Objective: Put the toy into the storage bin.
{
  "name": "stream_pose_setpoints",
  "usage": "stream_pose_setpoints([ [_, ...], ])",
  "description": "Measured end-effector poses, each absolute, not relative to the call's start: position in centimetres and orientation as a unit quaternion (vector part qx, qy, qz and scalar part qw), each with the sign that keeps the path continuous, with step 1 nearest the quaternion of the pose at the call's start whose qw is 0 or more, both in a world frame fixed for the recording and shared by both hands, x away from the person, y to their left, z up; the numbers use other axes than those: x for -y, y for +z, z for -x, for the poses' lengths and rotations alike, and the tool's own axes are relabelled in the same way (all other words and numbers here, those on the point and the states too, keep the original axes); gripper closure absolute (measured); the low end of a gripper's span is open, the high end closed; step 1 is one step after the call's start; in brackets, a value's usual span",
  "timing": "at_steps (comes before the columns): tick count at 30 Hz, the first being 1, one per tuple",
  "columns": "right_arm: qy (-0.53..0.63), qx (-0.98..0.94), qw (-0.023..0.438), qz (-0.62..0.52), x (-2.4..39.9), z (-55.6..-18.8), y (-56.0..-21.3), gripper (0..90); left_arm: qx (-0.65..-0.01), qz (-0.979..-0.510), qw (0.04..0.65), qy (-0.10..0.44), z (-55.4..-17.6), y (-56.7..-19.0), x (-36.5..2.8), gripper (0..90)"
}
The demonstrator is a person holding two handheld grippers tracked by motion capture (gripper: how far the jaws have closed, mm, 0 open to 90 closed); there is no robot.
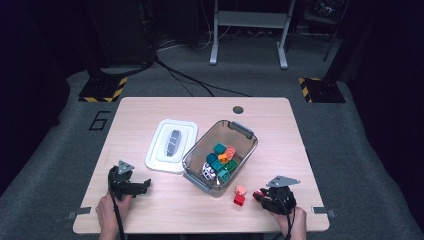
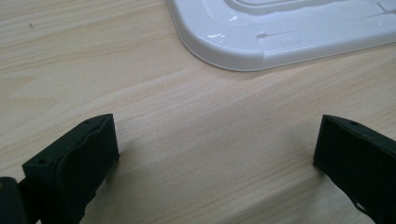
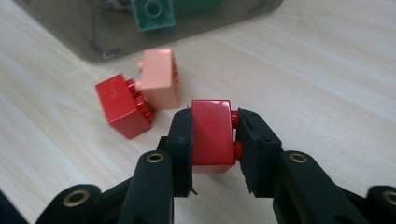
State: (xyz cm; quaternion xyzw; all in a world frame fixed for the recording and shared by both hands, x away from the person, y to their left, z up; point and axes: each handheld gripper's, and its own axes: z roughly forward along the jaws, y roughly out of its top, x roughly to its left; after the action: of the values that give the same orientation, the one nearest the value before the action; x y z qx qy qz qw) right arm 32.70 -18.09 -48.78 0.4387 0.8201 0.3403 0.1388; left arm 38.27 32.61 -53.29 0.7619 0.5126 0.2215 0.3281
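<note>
Red brick [image 3: 212, 135] pinched between the jaws of the right gripper [image 3: 214, 144], low over the table [image 3: 327, 70].

Just ahead of that gripper lie a second red brick [image 3: 119, 109] and a pink brick [image 3: 161, 77], touching each other; beyond them stands the clear bin [image 1: 245, 132] of coloured bricks. Left gripper [image 2: 215, 154] rests on the table with jaws spread wide and nothing between them, the white lid [image 2: 261, 46] just ahead of it.

The wooden worktop [image 1: 150, 107] is carrying a white lid [image 1: 171, 145], a clear bin [image 1: 248, 142] of blocks, and two loose blocks: red [image 1: 239, 199] and pink [image 1: 241, 189].
</note>
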Motion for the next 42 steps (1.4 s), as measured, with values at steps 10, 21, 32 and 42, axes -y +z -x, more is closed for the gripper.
stream_pose_setpoints([
  [10,0.348,-0.804,0.164,-0.453,18.6,-34.8,-46.7,67.7,-0.513,-0.762,0.328,0.221,-38.3,-53.3,-32.6,0.0],
  [21,0.361,-0.793,0.173,-0.459,18.6,-37.6,-45.3,67.8,-0.513,-0.762,0.328,0.221,-38.3,-53.3,-32.6,0.0],
  [32,0.367,-0.785,0.180,-0.465,18.4,-39.8,-43.1,67.7,-0.513,-0.762,0.328,0.221,-38.3,-53.3,-32.6,0.0],
  [42,0.369,-0.777,0.188,-0.474,18.4,-41.1,-41.3,67.7,-0.513,-0.762,0.328,0.221,-38.3,-53.3,-32.6,0.0],
])
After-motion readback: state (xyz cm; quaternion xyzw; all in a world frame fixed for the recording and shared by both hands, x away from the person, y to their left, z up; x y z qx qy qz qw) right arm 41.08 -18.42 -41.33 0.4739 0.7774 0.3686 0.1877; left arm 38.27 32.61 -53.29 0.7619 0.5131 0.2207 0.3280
